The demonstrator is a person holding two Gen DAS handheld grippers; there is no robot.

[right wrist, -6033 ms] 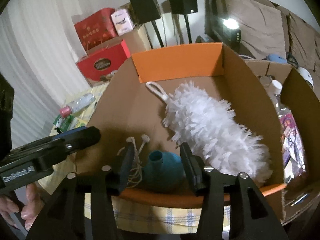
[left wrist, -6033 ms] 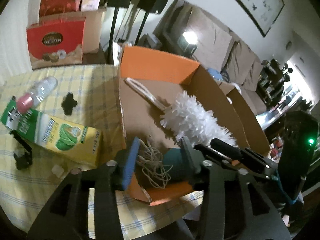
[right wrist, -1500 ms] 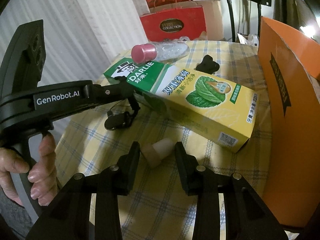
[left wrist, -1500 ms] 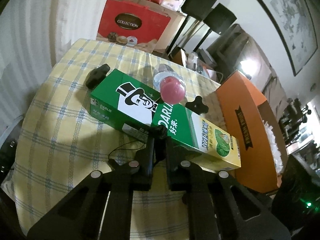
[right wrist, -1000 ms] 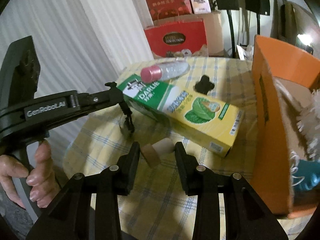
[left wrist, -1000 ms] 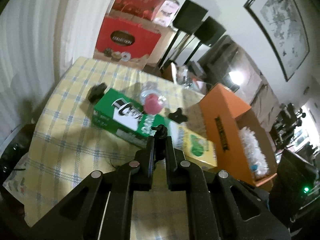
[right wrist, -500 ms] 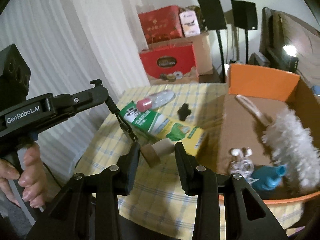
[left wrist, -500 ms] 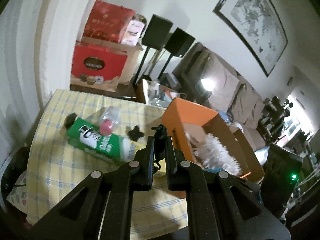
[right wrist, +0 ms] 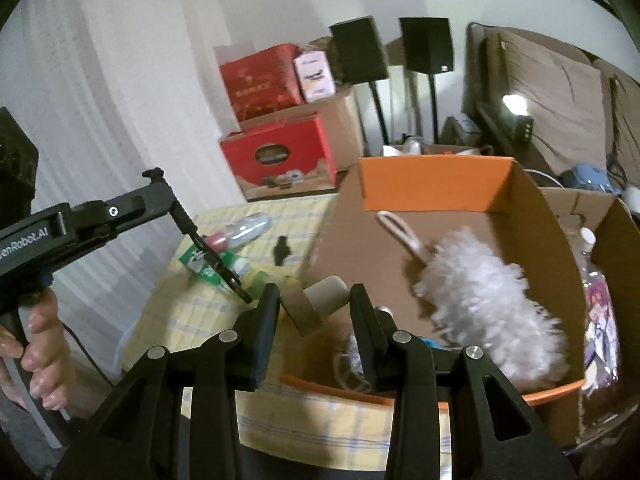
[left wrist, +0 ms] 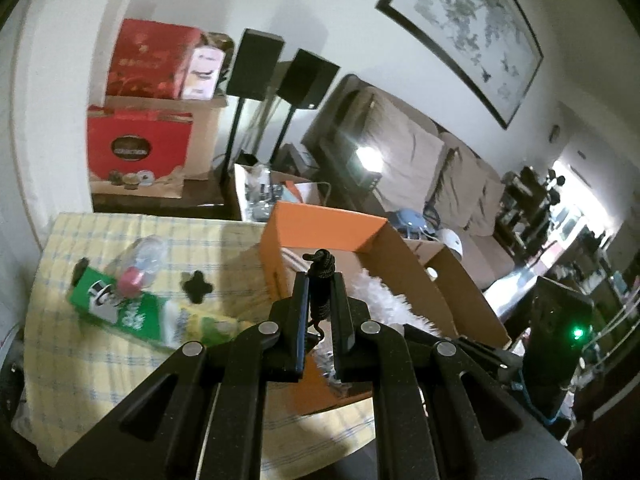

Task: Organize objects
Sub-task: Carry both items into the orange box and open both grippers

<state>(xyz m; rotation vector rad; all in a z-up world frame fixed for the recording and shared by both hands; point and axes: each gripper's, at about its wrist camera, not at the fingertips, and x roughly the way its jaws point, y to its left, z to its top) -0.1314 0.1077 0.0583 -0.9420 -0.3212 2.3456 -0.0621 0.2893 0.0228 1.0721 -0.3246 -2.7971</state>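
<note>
My left gripper (left wrist: pixel 320 284) is shut on a black braided cord (left wrist: pixel 320 292) that hangs below it; the cord also shows in the right wrist view (right wrist: pixel 208 252), above the table. My right gripper (right wrist: pixel 314 300) is shut on a small white and tan block (right wrist: pixel 316 304), held high over the near left corner of the orange cardboard box (right wrist: pixel 436 188). The box (left wrist: pixel 320 228) holds a white feather duster (right wrist: pixel 480 292), a coil of string and a teal object (right wrist: pixel 434 342), partly hidden by my fingers.
On the yellow checked table (left wrist: pixel 60 344) lie a green and yellow toothpaste carton (left wrist: pixel 152 320), a clear bottle with a pink cap (left wrist: pixel 140 264) and a small black cross-shaped piece (left wrist: pixel 196 288). Red gift boxes (left wrist: pixel 136 152) and speaker stands (left wrist: pixel 256 68) stand behind.
Both grippers have risen and moved right, from over the table toward the orange box, each keeping its load. The left one picked up the cord from beside the carton.
</note>
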